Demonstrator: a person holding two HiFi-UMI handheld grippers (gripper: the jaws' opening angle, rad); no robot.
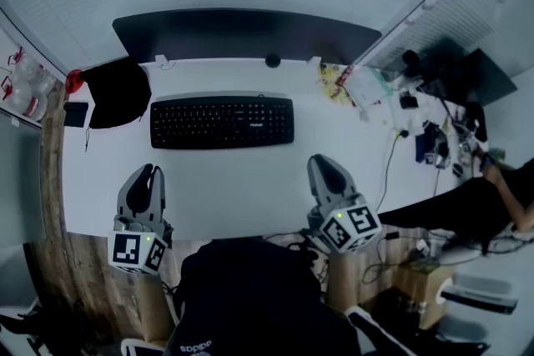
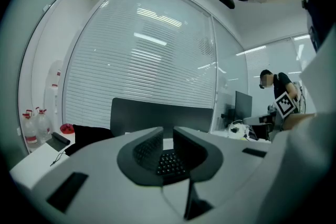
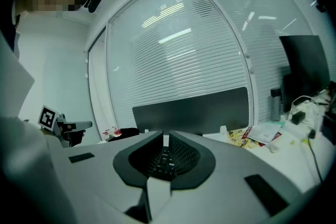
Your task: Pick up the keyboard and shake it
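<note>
Two tongs hover over the near edge of the worktop (image 1: 250,196), and both are empty. The left tongs (image 1: 146,172) stand slightly apart with a narrow gap. The right tongs (image 1: 325,167) are closed. The keyboard (image 1: 222,122) lies flat on the worktop beyond them, before the monitor (image 1: 246,33), and nothing touches it.

Left gripper (image 1: 145,172), right gripper (image 1: 327,164): pale grey bodies, dark rounded jaws. Pads (image 2: 148,148) have a fine dotted texture. Each gripper has a white cube (image 1: 138,251) at the rear, with black square markers and a small green light. The person wears a black top (image 1: 250,288) with small white print low down.
</note>
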